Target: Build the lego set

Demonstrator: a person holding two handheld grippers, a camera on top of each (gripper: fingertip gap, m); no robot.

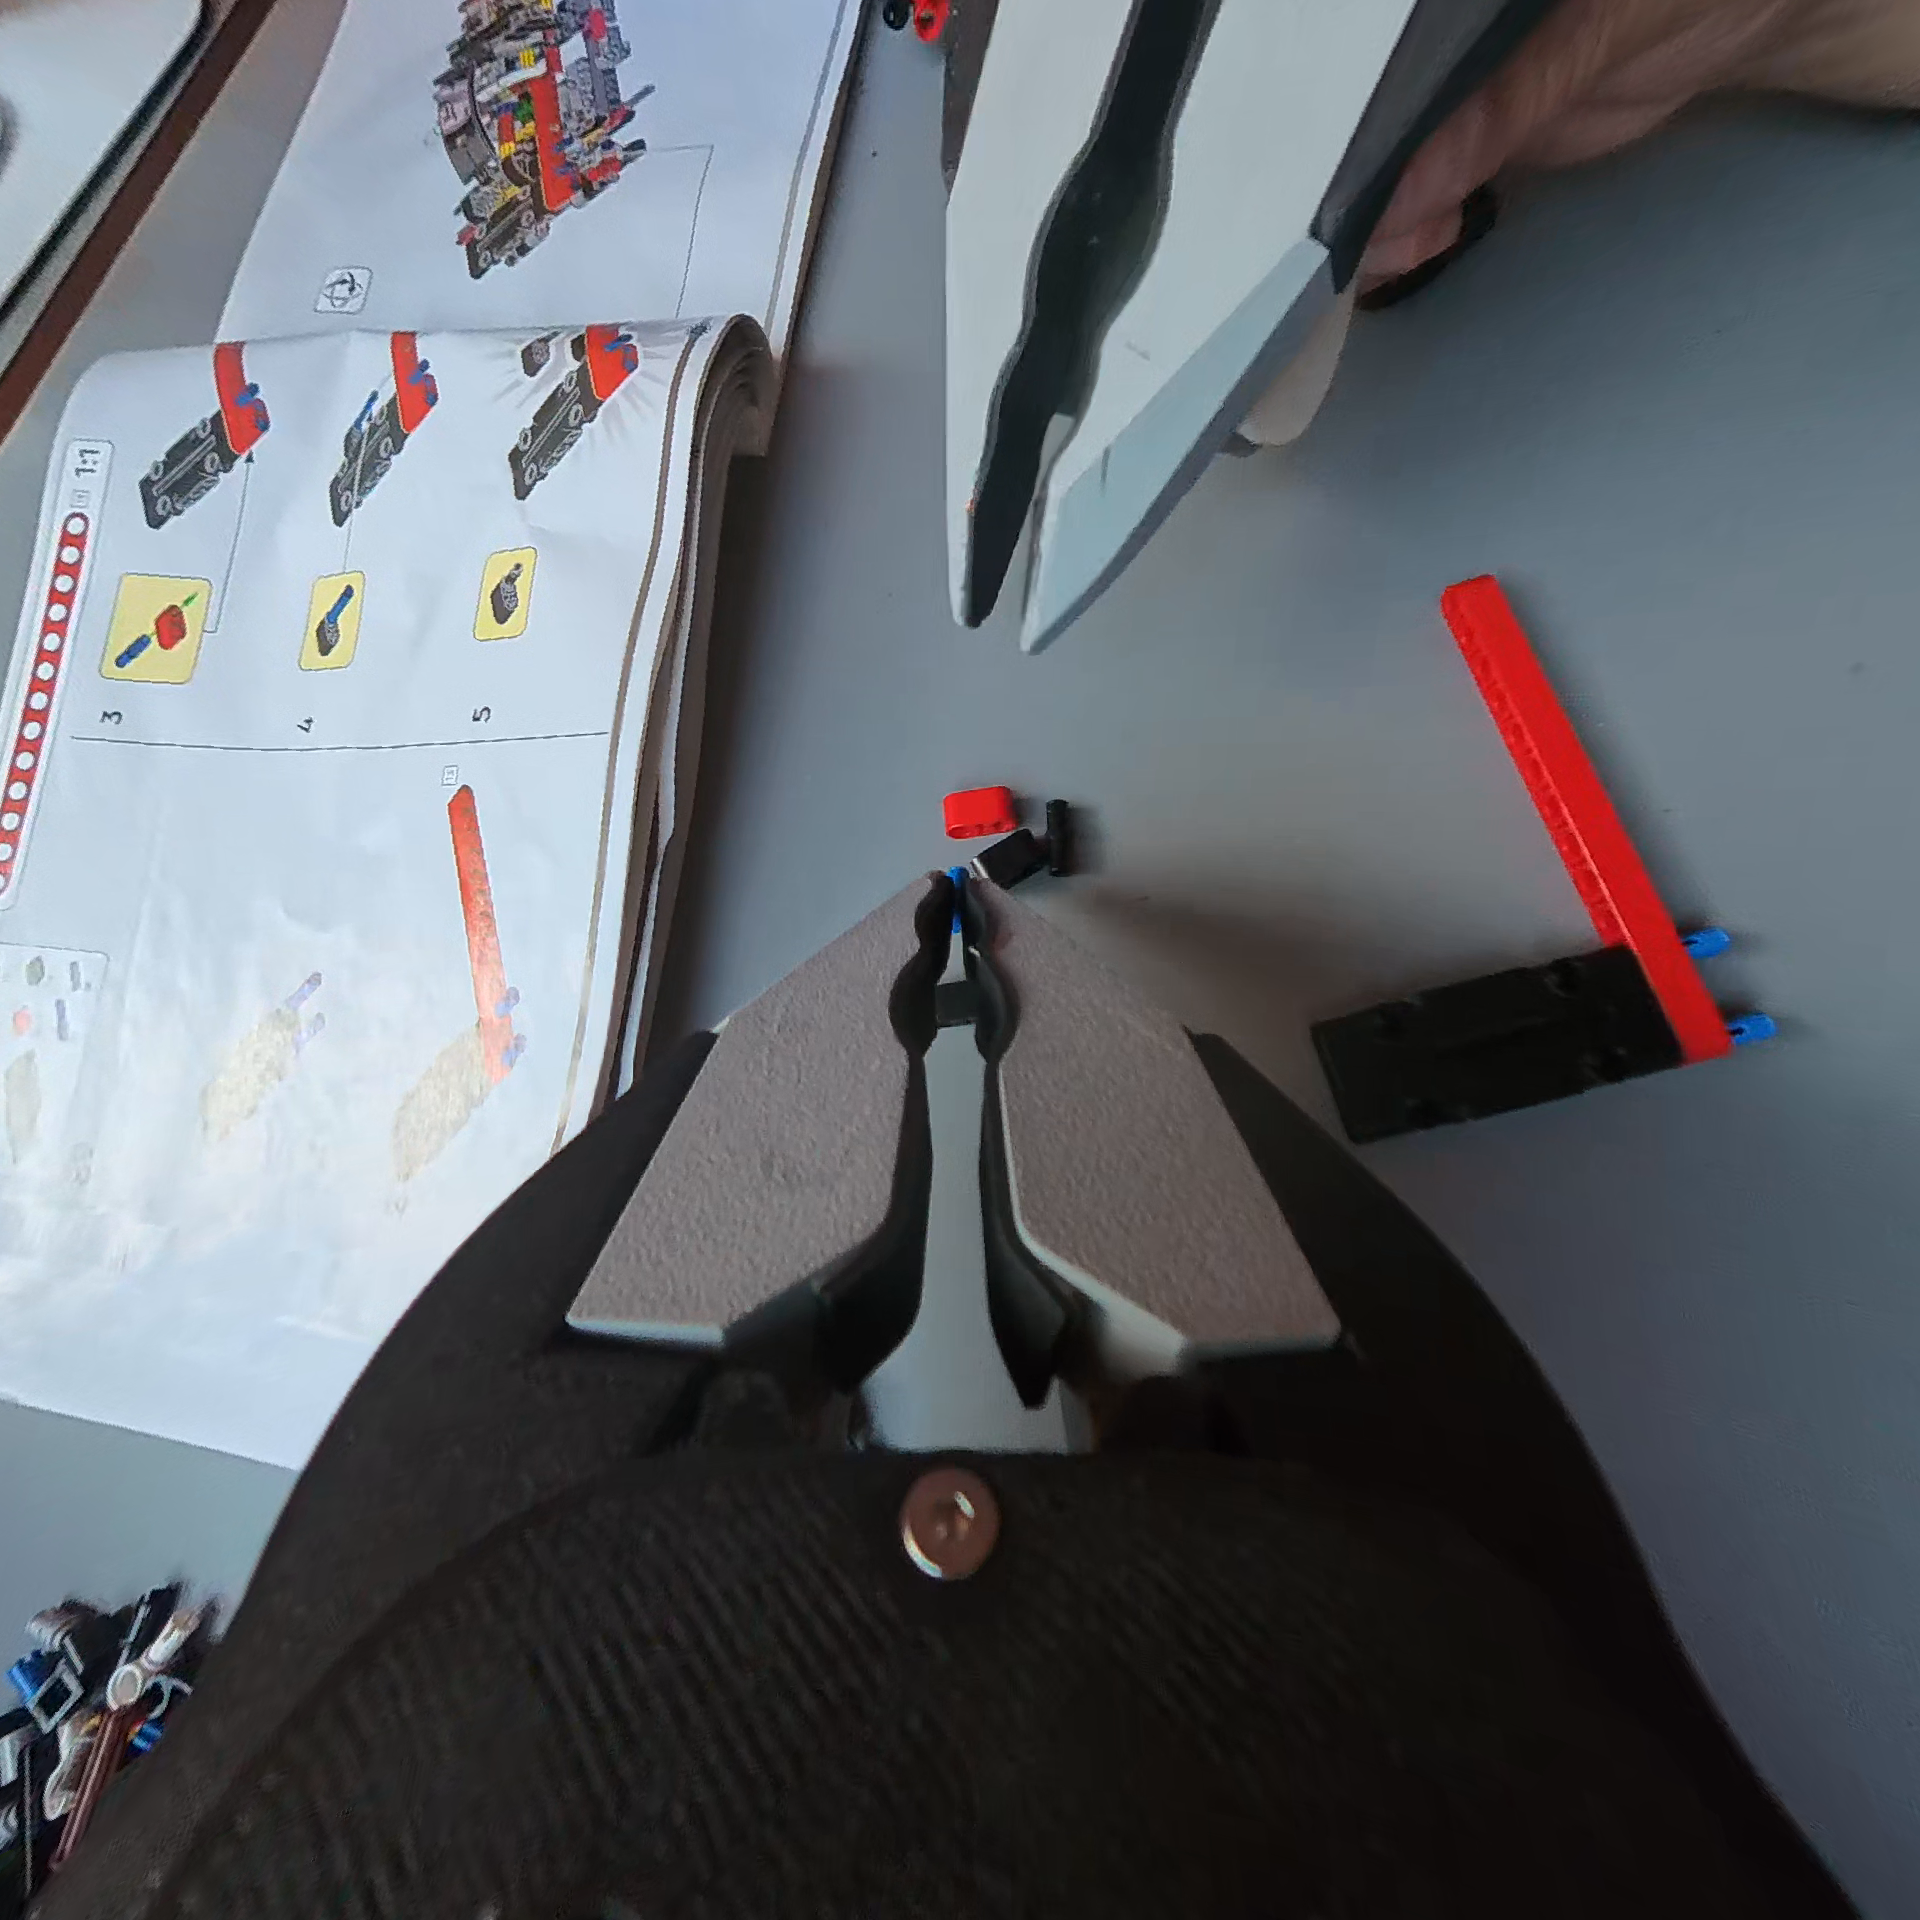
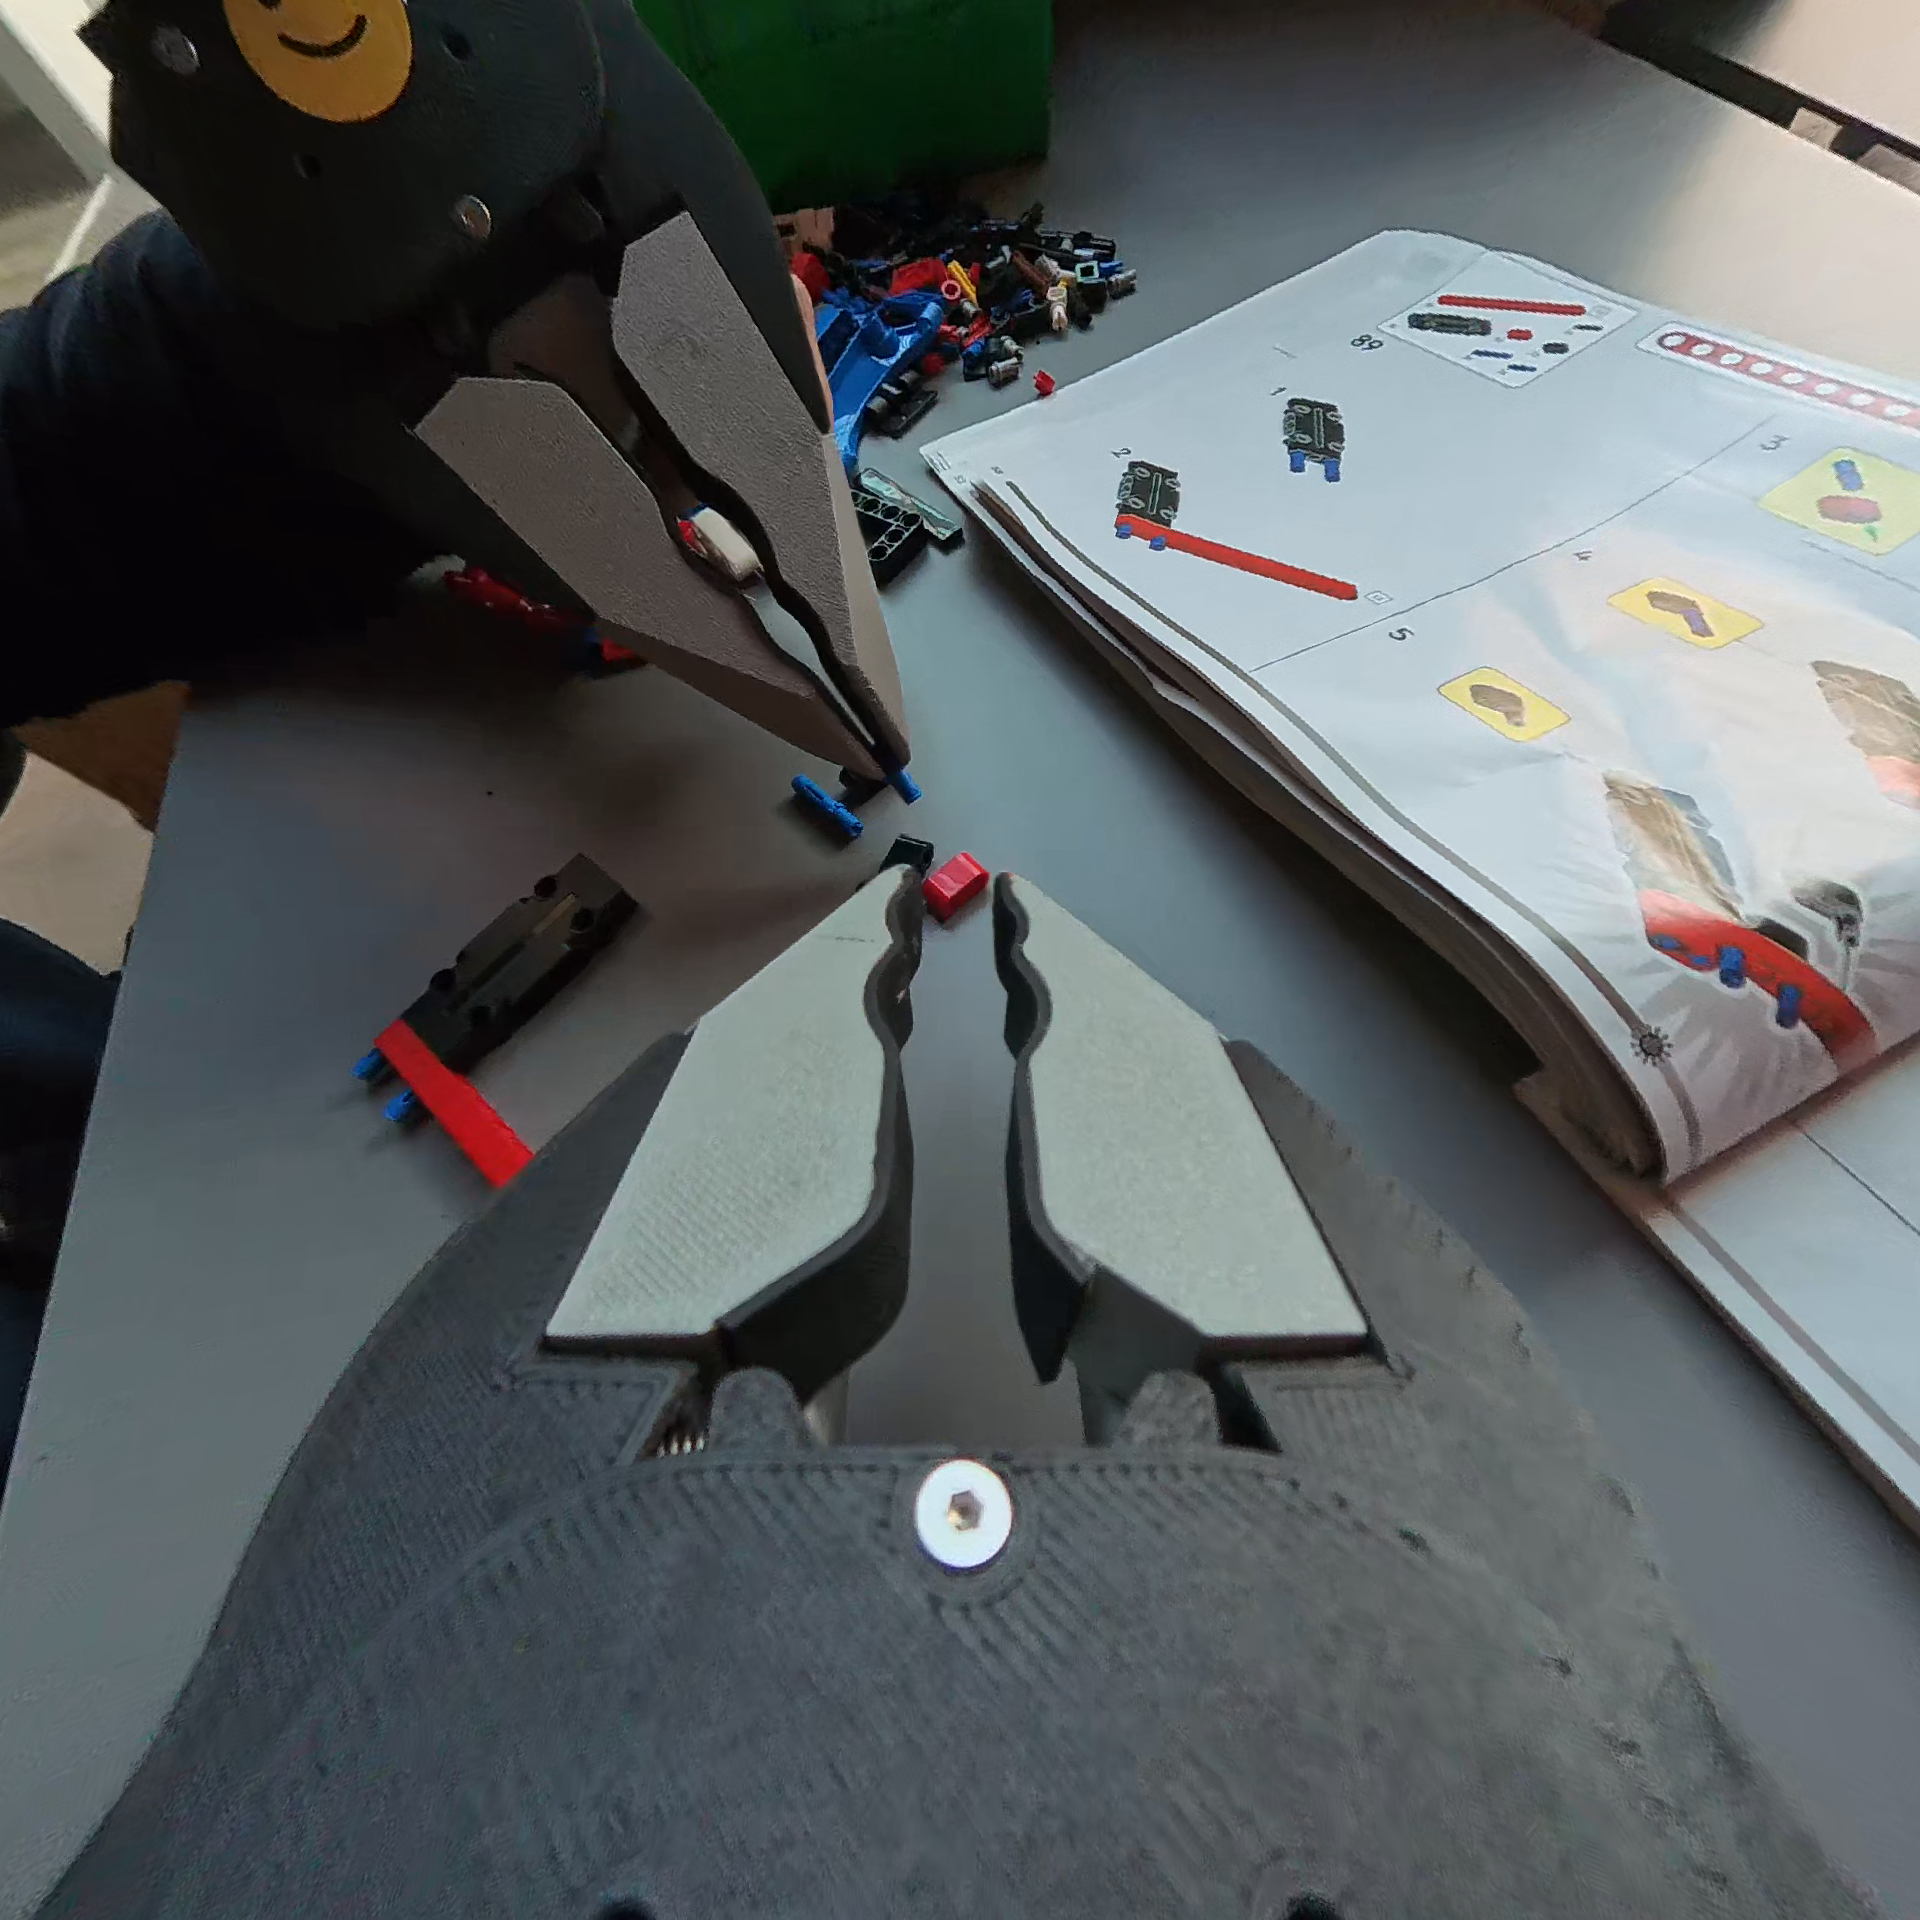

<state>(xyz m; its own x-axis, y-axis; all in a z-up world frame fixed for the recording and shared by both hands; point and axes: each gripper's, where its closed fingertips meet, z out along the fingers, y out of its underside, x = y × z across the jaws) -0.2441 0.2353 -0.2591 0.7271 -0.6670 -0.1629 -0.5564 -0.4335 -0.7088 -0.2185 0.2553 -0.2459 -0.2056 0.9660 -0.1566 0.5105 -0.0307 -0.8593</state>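
A grey table (image 2: 1195,156) carries everything. An open booklet (image 2: 1507,623) of building steps lies along one side, its pages folded back on themselves. At the far end in the right wrist view sits a heap of small loose parts (image 2: 966,291) in blue, black and red, with a green box (image 2: 852,83) behind it. Beyond the table's edge only a strip of pale floor shows.

The left gripper (image 1: 958,883) is pressed together on a blue pin (image 1: 957,896) — the pin's end pokes out past the tips, which sit low at the table. A second blue pin (image 2: 827,807) lies just beside those tips. Right in front of them rest a small red block (image 1: 977,810) and a black connector (image 1: 1023,850), touching or nearly so.

The right gripper (image 2: 956,894) is spread a little and holds nothing. The red block lies just past its tips, closer to the left finger (image 2: 894,914), and neither pad presses on it.

Off to one side, well apart from both grippers, a long red beam (image 1: 1558,810) is joined at one end to a black panel (image 1: 1496,1049), with two blue pins (image 1: 1730,982) sticking out through the beam.
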